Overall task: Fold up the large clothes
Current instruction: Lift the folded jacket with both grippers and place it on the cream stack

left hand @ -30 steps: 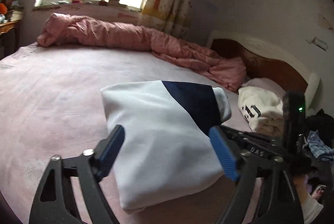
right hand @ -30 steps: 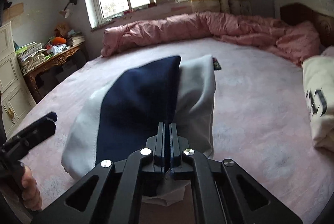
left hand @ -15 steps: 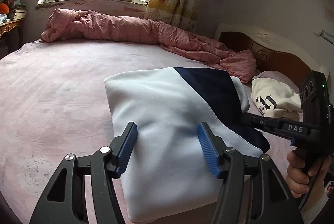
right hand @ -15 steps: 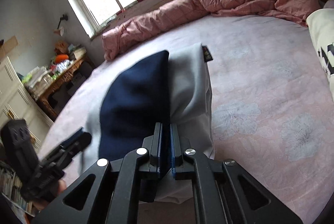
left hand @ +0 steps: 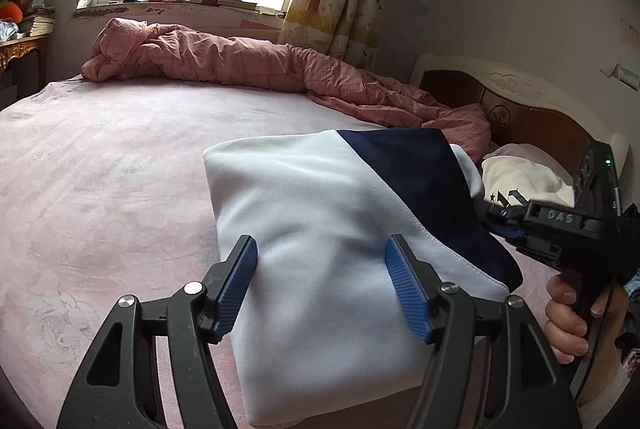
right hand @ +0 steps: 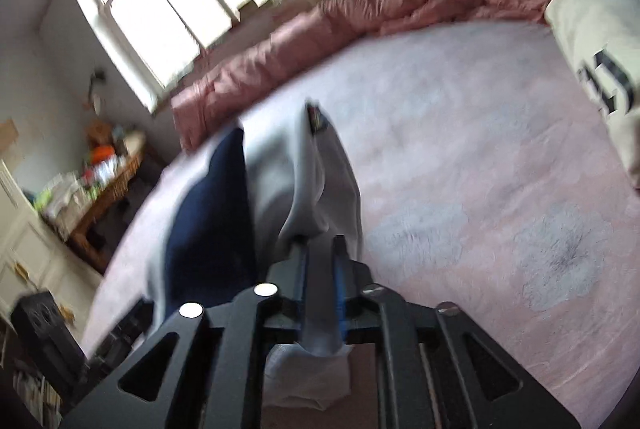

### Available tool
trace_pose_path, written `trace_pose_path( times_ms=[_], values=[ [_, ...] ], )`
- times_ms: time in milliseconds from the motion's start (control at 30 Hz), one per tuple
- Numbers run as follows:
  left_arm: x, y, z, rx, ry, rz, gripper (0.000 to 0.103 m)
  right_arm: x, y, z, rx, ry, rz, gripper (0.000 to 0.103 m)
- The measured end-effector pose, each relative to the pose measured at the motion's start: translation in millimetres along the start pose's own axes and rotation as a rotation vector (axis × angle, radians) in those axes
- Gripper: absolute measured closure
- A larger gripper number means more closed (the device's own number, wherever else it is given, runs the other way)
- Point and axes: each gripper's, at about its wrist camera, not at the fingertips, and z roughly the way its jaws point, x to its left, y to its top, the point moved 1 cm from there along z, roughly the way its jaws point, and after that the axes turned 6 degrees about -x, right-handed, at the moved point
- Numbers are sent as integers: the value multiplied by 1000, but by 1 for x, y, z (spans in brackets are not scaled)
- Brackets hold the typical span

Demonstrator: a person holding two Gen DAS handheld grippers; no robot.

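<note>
A folded white and navy garment [left hand: 320, 249] lies on a pink bed [left hand: 100, 189], near its front edge, with a rumpled pink quilt [left hand: 240, 69] along the far side and a cream top [left hand: 524, 181] by the headboard [left hand: 520, 109]. The left gripper [left hand: 320, 281] hovers just over the garment's white panel, its blue pads [left hand: 236, 281] set wide apart on either side of a fabric hump, jaws opening and gripping nothing. The right gripper [right hand: 320, 269], blurred in its own view, is at the garment's right edge; its jaws are opening, with a thin fold of white cloth running between them, seemingly slack rather than pinched. This looks like the release at the end of a fold, with the bundle laid down. Next, both tools likely need to draw clear without dragging the cloth, then smooth it or start another fold. In the left view the garment's long axis runs from the near edge away towards the quilt, and the navy panel slants across its far right corner.
</note>
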Motion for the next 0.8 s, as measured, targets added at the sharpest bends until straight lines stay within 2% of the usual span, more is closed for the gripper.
trace_pose_path(
  times_ms=[33, 67, 100, 200, 333, 500, 533, 600, 633, 667, 733, 800],
  values=[
    [3, 0, 0, 2, -7, -14, 33, 4, -1, -6, -41, 1, -19, 40],
    [5, 0, 1, 5, -13, -27, 33, 11, -1, -11, -65, 3, -60, 30],
    [7, 0, 1, 7, -18, -37, 32, 17, -1, -11, -63, -1, -99, 26],
    [7, 0, 1, 6, -20, -41, 32, 31, -8, -8, -33, -22, -185, 26],
    [5, 0, 0, -1, -6, -30, 30, 37, -18, -1, -10, -76, -239, 25],
    [6, 0, 0, -3, -5, -40, 22, 40, -18, -2, -4, -49, -231, 17],
    [7, 0, -1, -5, -16, -46, 19, 39, -21, -4, -2, -44, -232, 17],
    [14, 0, -5, -14, -143, -104, 15, 40, -23, -4, 8, -38, -231, 15],
    [17, 0, -8, -25, -190, -136, 7, 39, -23, -4, 13, -36, -220, 13],
    [20, 0, -10, -33, -202, -153, 4, 37, -24, -5, 18, -34, -198, 11],
    [24, 0, -9, -25, -166, -178, 0, 32, -26, -8, 34, 17, -132, 0],
    [31, -2, -1, 26, -166, -230, 0, 25, -28, -4, 71, 73, -78, 0]
  ],
)
